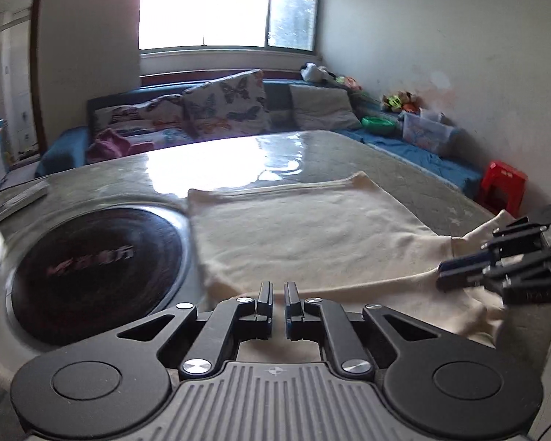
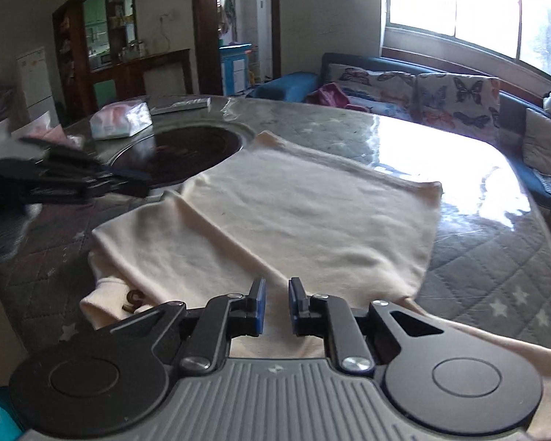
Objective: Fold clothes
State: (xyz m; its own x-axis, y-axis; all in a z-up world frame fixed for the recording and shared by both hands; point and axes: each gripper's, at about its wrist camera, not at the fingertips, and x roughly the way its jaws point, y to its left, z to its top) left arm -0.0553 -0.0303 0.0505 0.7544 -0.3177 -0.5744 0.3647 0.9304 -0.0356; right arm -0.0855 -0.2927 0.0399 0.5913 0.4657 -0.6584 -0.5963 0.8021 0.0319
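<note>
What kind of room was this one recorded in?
Most likely a home living-dining room: a sofa with butterfly cushions under a window, a round table with a built-in cooktop, and a wooden cabinet.
</note>
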